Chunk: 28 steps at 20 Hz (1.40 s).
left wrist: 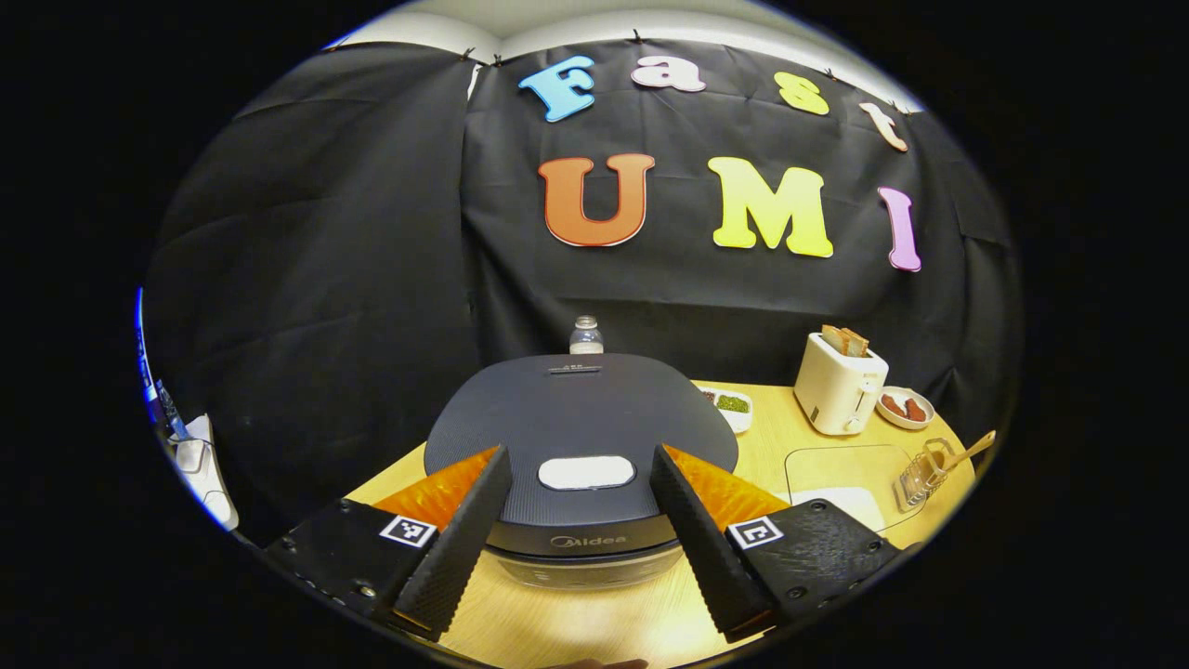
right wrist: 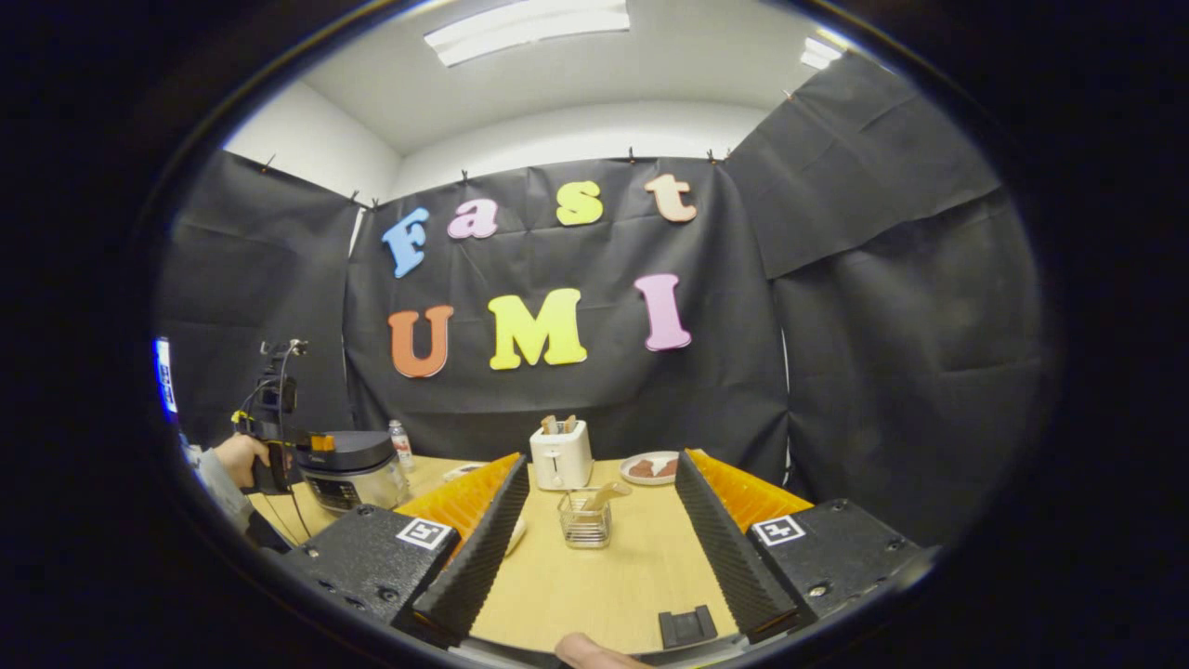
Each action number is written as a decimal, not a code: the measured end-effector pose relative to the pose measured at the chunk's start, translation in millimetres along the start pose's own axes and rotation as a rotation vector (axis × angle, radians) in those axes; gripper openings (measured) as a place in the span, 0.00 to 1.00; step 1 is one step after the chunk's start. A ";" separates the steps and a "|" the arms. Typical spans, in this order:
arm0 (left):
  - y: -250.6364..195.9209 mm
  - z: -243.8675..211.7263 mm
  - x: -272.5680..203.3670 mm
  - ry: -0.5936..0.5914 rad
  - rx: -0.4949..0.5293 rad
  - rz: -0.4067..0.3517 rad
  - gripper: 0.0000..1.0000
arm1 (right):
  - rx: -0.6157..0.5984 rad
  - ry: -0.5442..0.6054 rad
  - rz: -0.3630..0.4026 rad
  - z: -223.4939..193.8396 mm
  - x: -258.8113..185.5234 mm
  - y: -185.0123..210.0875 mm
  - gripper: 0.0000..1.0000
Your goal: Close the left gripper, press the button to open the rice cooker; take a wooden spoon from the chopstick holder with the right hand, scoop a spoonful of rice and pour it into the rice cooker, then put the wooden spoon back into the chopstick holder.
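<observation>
The dark rice cooker (left wrist: pixel 581 409) stands shut on the wooden table, close in front of me, with a white button (left wrist: pixel 586 472) at the lid's near edge. My left gripper (left wrist: pixel 581 453) is open, its fingers spread on either side of that button and just above the lid. At the far right a wire chopstick holder (left wrist: pixel 920 476) carries the wooden spoon (left wrist: pixel 968 452). In the right gripper view the same holder (right wrist: pixel 585 520) and spoon (right wrist: pixel 608 492) stand straight ahead. My right gripper (right wrist: pixel 602 463) is open and holds nothing. The cooker (right wrist: pixel 351 469) is far left.
A clear tray with white rice (left wrist: pixel 836 497) lies beside the holder. Behind stand a toaster (left wrist: pixel 839 383) with bread, a plate of sausages (left wrist: pixel 904 407), a white dish (left wrist: pixel 729 404) and a bottle (left wrist: pixel 585 336). A hand (right wrist: pixel 240 460) holds the left gripper at the cooker.
</observation>
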<state>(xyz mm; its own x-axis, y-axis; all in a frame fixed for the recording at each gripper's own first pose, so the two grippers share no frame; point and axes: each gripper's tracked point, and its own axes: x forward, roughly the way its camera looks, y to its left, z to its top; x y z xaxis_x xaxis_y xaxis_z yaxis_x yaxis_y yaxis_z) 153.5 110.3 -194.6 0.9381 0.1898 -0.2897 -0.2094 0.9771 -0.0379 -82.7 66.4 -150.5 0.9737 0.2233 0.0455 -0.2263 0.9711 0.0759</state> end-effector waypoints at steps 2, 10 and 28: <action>0.5 -4.9 1.3 0.005 0.007 0.019 0.99 | 0.000 0.000 0.003 -0.5 1.1 0.9 0.97; 0.5 -6.8 1.5 -0.009 -0.002 0.020 0.99 | 0.002 0.022 -0.024 -9.0 9.0 -8.2 0.97; -15.0 29.6 -44.9 -0.126 0.017 -0.018 0.95 | -0.033 0.026 -0.059 18.0 23.9 -13.5 1.00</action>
<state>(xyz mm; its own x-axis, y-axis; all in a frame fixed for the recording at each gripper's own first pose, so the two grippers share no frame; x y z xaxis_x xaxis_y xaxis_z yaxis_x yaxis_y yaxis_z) 122.7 90.0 -152.8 0.9691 0.1818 -0.1667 -0.1885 0.9818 -0.0252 -56.8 57.1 -132.5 0.9857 0.1678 0.0156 -0.1683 0.9847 0.0451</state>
